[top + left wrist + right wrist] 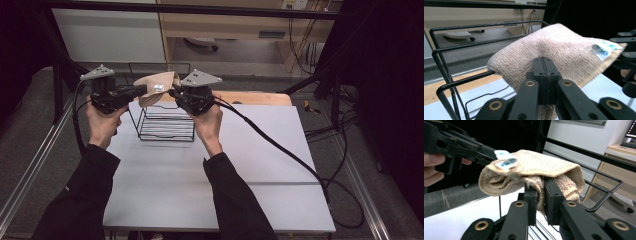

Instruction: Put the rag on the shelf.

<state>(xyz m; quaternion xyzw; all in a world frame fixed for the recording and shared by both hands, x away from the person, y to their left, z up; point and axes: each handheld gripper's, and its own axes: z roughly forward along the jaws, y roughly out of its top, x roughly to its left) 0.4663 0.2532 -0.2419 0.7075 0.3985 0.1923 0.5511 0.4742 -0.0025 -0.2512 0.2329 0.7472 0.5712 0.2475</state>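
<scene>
In the high view a folded towel [158, 86] is held above a black wire basket [166, 131] at the table's [210, 200] far left, pinched between the left gripper [141, 90] and the right gripper [175, 92], with bare tabletop in front and cables trailing off to the right. In the left gripper view the jaws are seen pressed together on the towel's [554, 47] lower edge, the basket [439, 53] rim close behind and a small white-and-blue tag [605, 48], too small to be read, at the far corner. In the right gripper view the jaws are closed narrowly on a bunched fold of towel [534, 172], the tag [505, 161] faces the other gripper [492, 155], and the basket [609, 186] rim runs just behind.

Dim, grainy frames with black corners, soft overhead light, and blurred near foregrounds.
</scene>
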